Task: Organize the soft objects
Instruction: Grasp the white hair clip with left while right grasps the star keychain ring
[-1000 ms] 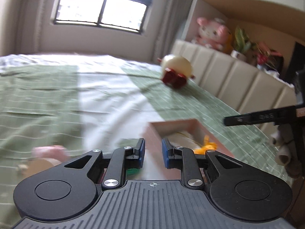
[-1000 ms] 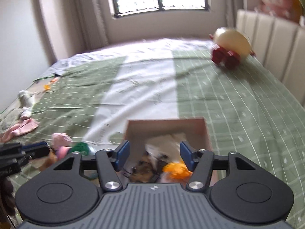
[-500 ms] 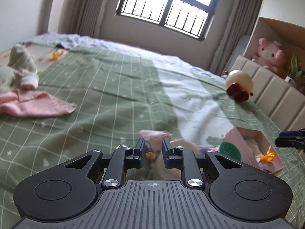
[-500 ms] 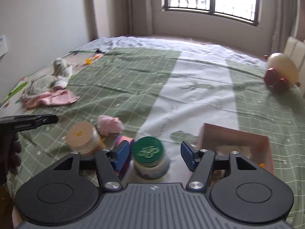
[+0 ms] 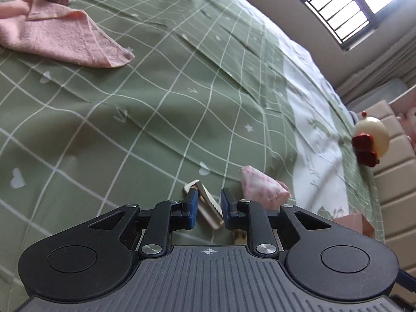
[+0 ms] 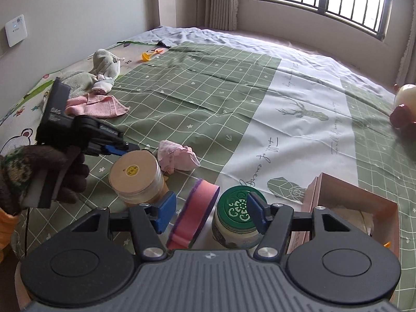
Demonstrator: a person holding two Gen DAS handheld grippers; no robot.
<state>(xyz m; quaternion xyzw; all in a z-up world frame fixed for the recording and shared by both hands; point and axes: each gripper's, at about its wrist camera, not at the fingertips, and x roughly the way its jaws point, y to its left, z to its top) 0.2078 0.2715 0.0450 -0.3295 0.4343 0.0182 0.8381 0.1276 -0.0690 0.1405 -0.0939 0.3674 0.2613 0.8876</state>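
Bed (image 6: 202, 98): green checked cover
Left hand-held gripper (image 5: 208, 208): narrowly parted above tan-lidded jar (image 6: 137, 179); gripping nothing
Right hand-held gripper (image 6: 210, 214): spread wide; pink sponge (image 6: 193, 217) between fingers
Pink sock (image 6: 176, 156): just beyond jar
Pink towel (image 6: 98, 105): far left
Box (image 6: 358, 208): near right

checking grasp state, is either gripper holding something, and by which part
Right gripper is open, holding nothing. Left gripper brackets the tan-lidded jar at its lid rim; a firm hold cannot be told.
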